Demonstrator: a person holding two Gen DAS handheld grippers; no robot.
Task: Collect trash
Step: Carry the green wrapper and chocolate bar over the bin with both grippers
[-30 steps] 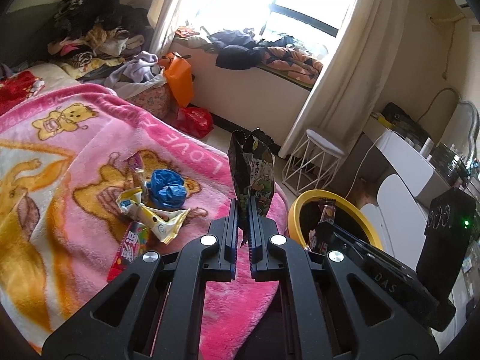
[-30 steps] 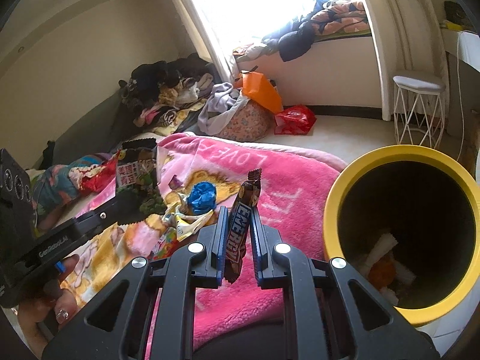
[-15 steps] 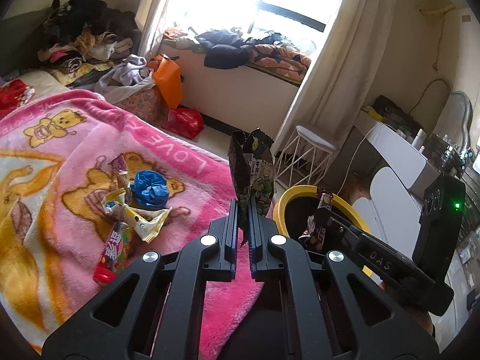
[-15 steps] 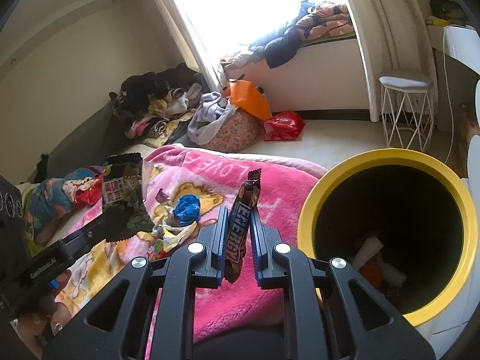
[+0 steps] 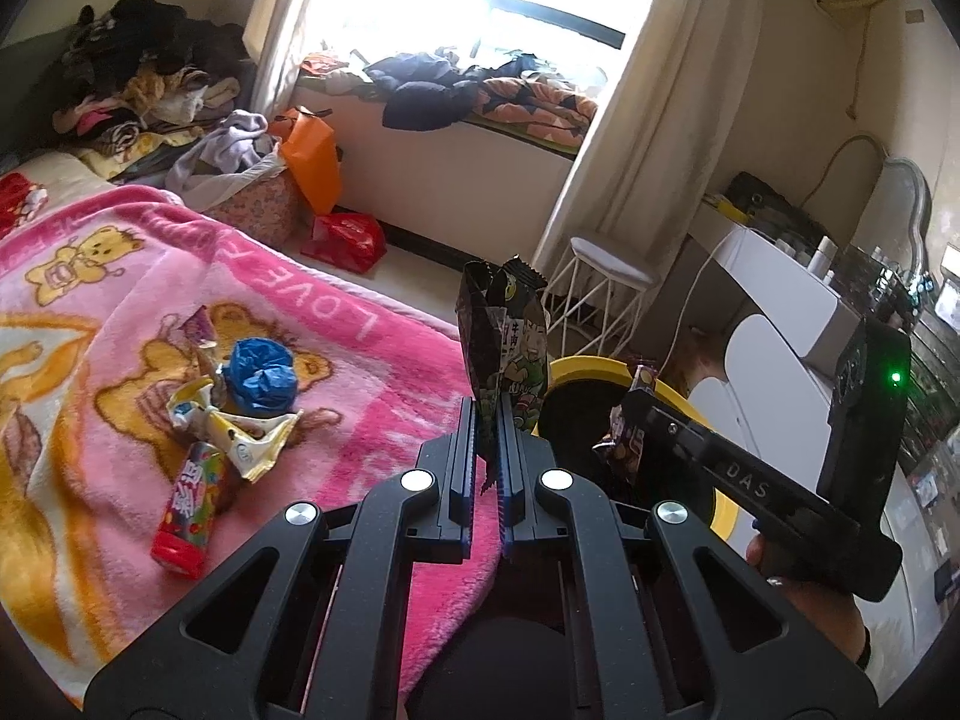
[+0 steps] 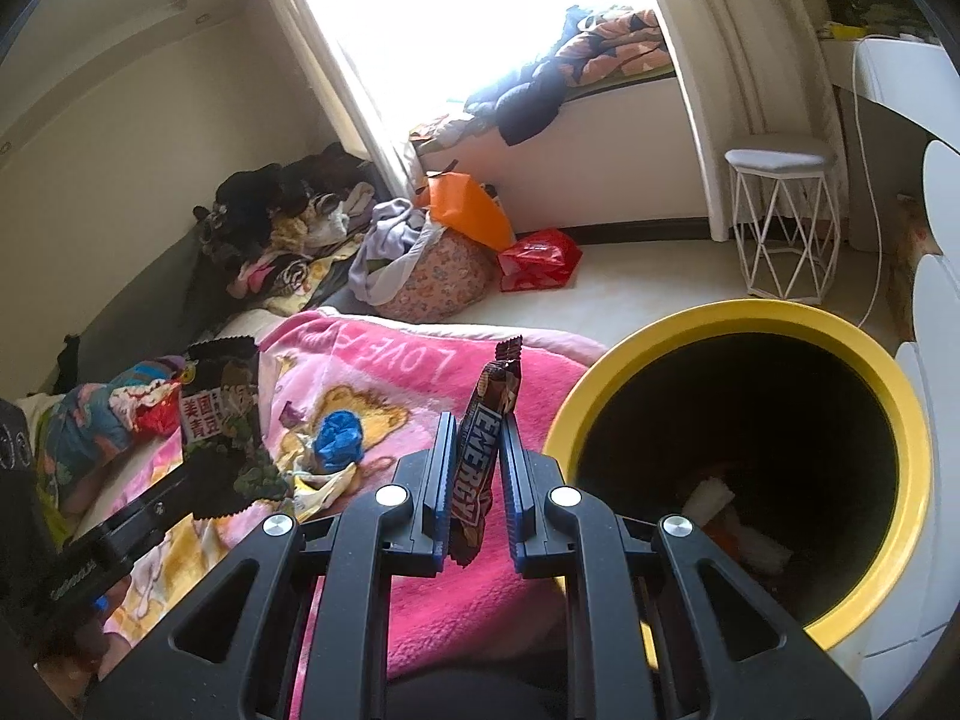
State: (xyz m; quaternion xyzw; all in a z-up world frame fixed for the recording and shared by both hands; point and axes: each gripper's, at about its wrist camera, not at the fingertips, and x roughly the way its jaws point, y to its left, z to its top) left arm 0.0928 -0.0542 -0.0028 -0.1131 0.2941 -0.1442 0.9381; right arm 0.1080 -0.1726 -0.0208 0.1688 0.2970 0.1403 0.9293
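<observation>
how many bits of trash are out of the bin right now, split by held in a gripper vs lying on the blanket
Held in a gripper: 2 (green snack bag in left gripper, energy bar wrapper in right gripper)
Lying on the pink blanket: 4 (blue plastic wad, crumpled yellow-white wrapper, candy tube, small purple wrapper)
Total: 6

Both wrist views close behind own tongs, angled down; shared ahead: pink blanket (image 5: 372, 372), yellow bin (image 6: 750, 315), window.

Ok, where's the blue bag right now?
The blue bag lies on the pink blanket, left of centre in the left wrist view, just above the crumpled yellow wrapper and beyond the candy tube.
</observation>
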